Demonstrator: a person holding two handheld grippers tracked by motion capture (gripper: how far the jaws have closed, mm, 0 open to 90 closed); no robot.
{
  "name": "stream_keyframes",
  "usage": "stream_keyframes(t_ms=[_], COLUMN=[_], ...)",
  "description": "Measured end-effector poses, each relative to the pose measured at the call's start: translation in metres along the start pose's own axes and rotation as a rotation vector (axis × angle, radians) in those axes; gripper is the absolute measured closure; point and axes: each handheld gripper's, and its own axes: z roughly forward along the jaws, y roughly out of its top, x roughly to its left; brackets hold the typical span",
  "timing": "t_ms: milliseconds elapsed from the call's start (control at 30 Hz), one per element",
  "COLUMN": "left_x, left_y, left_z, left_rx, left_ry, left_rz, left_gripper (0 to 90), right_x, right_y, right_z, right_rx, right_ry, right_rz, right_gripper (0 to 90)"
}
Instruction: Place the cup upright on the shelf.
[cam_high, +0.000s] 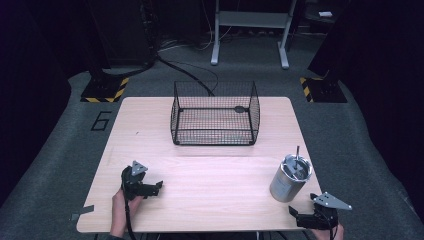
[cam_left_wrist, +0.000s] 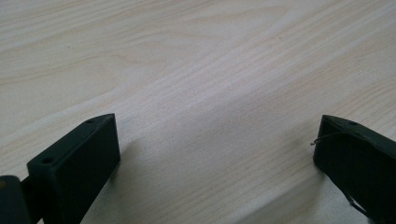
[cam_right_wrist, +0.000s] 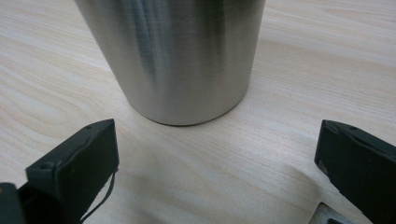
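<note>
- Light wooden table (cam_high: 200, 150) seen from above, on grey carpet.
- Black wire basket (cam_high: 215, 113) toward the far middle of the table, upright, with a small dark object (cam_high: 240, 108) at its back right; too small to identify.
- Brushed-steel cup (cam_high: 290, 178) upright near the right front edge, a thin metal rod (cam_high: 297, 153) rising from inside it.
- Left gripper (cam_high: 155, 188) held low over the front left of the table, well apart from cup and basket; jaws spread wide, bare wood between them in the left gripper view.
- Right gripper (cam_high: 295, 214) at the front right corner, just beside the cup and aimed at it.
- In the right gripper view, jaws spread wide, cup base (cam_right_wrist: 184, 112) ahead of them and between their lines, not touched by either.
- Hand (cam_high: 120, 207) gripping the left tool from below.
</note>
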Motion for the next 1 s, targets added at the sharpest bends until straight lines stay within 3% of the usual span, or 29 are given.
stream_keyframes(t_ms=[567,833,1000], left_x=[0.0,0.0,0.0], left_y=[0.0,0.0,0.0], left_z=[0.0,0.0,0.0], left_rx=[-0.003,0.001,0.003], left_ry=[0.002,0.003,0.003], left_rz=[0.001,0.007,0.009], left_gripper=[0.4,0.4,0.4], right_x=[0.005,0.017,0.024], right_y=[0.015,0.037,0.06], right_z=[-0.009,-0.022,-0.03], right_rx=[0.017,-0.007,-0.03], right_ry=[0.017,0.029,0.024], right_rz=[0.006,0.015,0.004], right_gripper=[0.0,0.0,0.0])
